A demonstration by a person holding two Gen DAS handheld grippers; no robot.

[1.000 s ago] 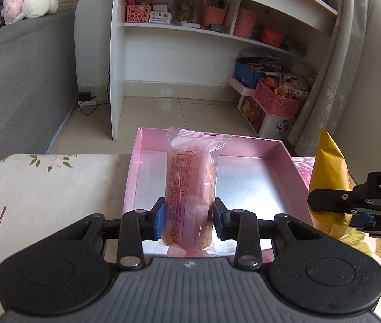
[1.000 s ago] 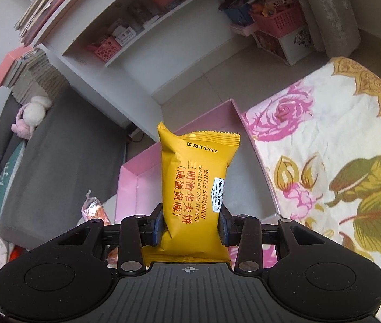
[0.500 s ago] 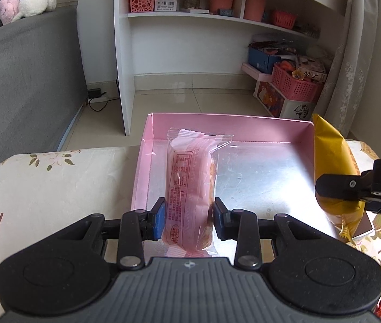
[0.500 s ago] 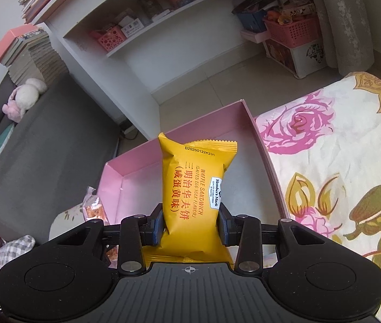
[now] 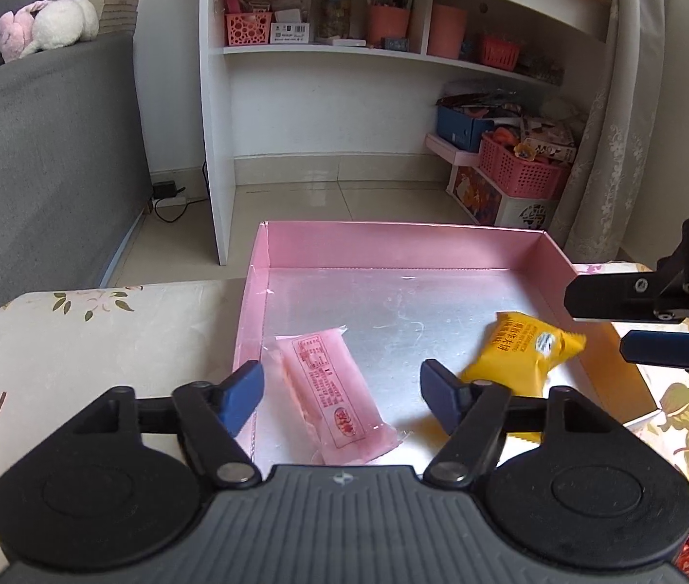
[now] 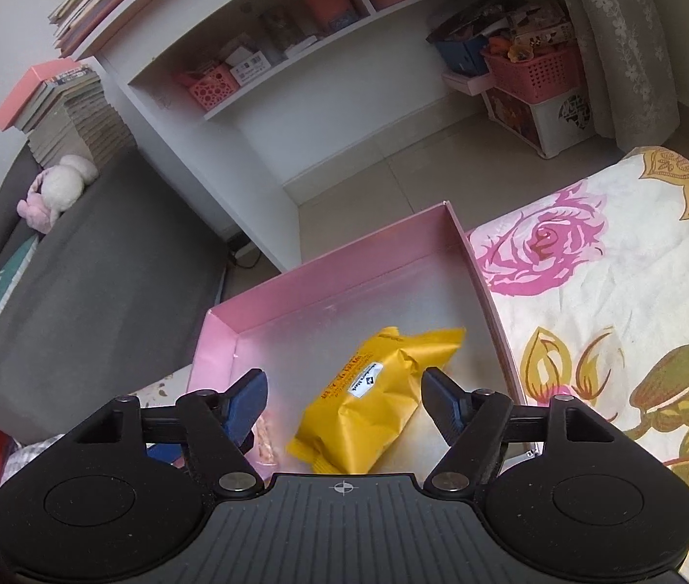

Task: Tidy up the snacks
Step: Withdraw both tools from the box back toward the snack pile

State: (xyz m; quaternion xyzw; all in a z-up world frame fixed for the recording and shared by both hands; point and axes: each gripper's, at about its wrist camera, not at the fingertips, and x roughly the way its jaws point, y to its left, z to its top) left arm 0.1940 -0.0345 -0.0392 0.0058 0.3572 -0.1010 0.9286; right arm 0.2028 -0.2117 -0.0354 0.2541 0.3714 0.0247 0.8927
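Two snacks, pink packet point(image 5: 332, 396) and yellow packet point(image 5: 522, 348), lie in one pink box point(image 5: 393, 243); both hand-held grippers opening, empty.

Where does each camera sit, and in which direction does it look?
Left wrist view: sits on the left tongs, looking forward and down into the pink box; its own opening fingers show, with the right tongs at the right edge.
Right wrist view: sits on the right tongs, looking down into the same box from its right side; its own opening fingers show.
Both views share the box, the yellow snack packet lying in it, the white shelf and the grey sofa.
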